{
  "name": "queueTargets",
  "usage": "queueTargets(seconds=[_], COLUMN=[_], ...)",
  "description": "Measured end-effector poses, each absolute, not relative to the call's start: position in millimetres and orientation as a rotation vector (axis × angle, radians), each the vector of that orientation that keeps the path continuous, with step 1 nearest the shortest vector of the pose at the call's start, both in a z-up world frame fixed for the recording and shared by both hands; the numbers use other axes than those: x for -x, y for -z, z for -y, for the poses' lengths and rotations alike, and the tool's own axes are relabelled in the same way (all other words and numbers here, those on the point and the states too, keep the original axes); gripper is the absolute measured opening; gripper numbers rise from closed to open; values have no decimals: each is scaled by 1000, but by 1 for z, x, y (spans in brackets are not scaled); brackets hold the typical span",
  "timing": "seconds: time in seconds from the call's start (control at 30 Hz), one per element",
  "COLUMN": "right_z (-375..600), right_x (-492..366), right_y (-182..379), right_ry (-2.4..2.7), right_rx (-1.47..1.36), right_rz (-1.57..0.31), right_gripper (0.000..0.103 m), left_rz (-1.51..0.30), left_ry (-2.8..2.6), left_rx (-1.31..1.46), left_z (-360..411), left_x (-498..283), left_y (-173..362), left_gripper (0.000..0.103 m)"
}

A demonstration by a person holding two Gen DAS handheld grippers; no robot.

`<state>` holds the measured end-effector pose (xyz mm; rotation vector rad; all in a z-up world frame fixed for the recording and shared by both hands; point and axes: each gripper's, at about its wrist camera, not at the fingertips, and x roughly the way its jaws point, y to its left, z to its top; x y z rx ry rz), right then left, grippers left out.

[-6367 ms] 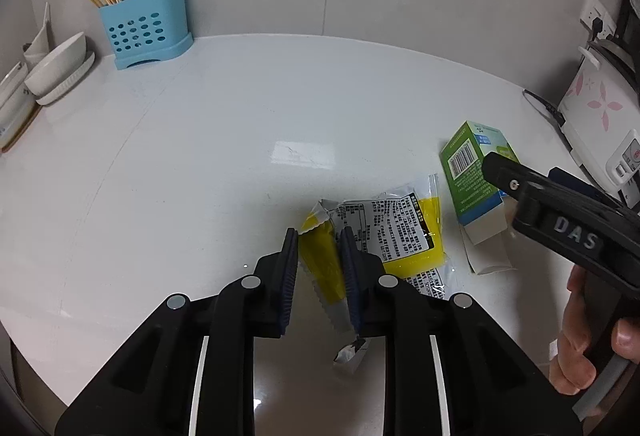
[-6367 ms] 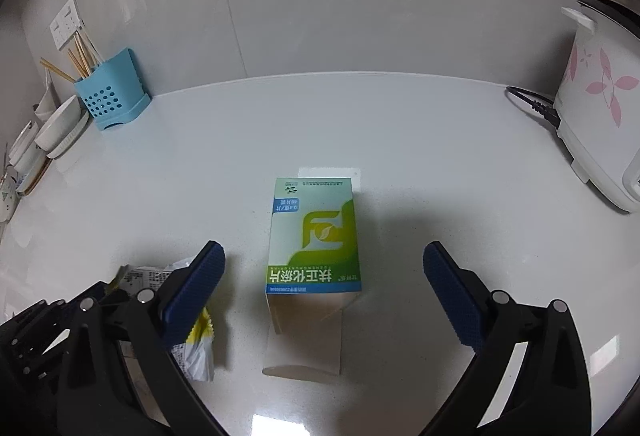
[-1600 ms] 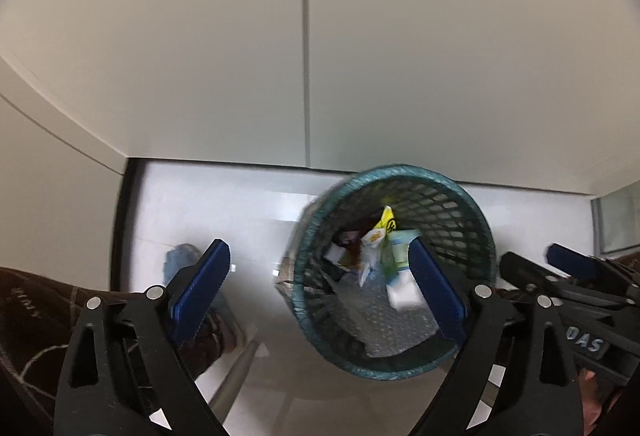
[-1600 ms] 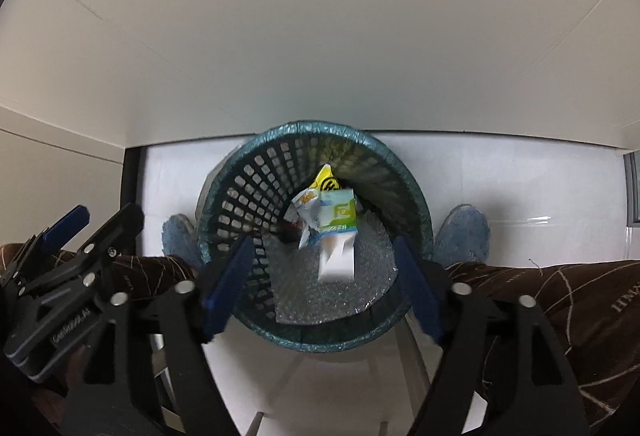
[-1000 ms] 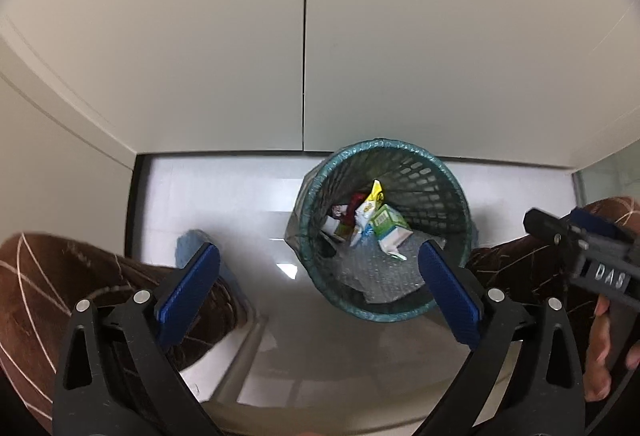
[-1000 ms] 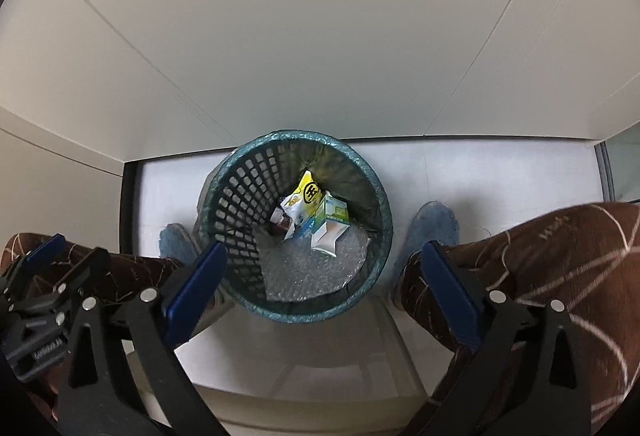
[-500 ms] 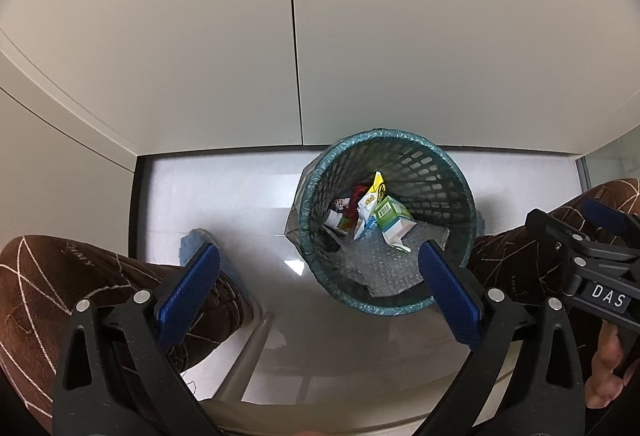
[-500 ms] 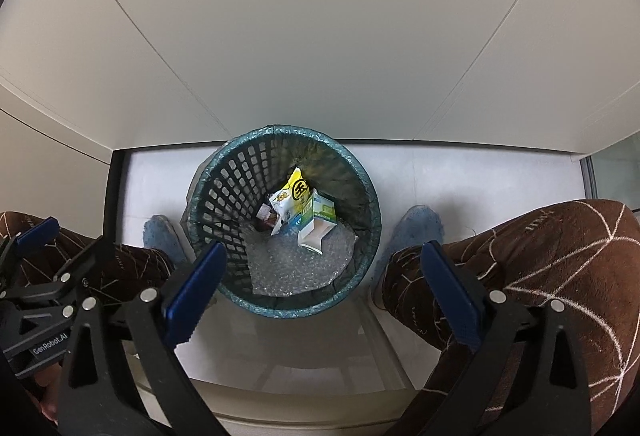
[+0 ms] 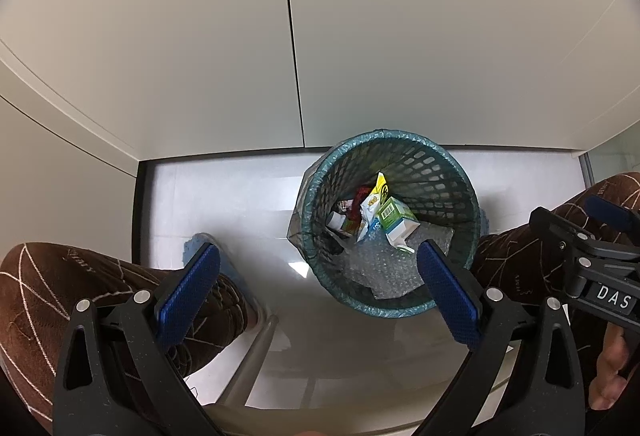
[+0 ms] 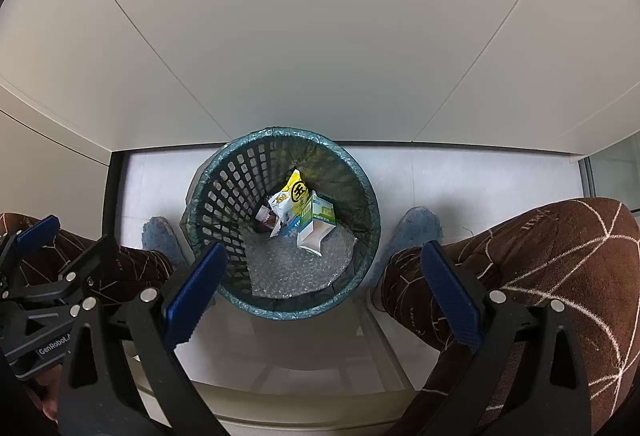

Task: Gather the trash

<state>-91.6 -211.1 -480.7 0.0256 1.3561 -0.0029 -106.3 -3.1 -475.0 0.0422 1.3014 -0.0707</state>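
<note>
The box (image 10: 316, 226) was seen lying tilted in the bin (image 10: 360, 236), its long axis running from the green end near the wall down to the open white end on the bubble wrap (image 10: 292, 268). The yellow packet (image 10: 294, 195) was propped just beside it, tip pointing up toward the rim. Some reddish scraps (image 9: 356, 201) were tucked behind, too small to make out. Both the left gripper (image 9: 318, 292) and right gripper (image 10: 320, 288) were held wide apart and empty above the bin.
</note>
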Motion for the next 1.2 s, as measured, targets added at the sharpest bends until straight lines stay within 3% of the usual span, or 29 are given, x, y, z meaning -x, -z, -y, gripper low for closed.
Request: queueTargets(seconds=[1.2], right_z=[212], right_x=[94], right_y=[481], right_ry=[4], right_rx=[-28], right_rz=[-1363], right_gripper=[93], left_rz=[-1340], left_ry=[71], left_rx=[-15], left_z=[1], left_x=[106], left_y=[483], left_gripper=[97])
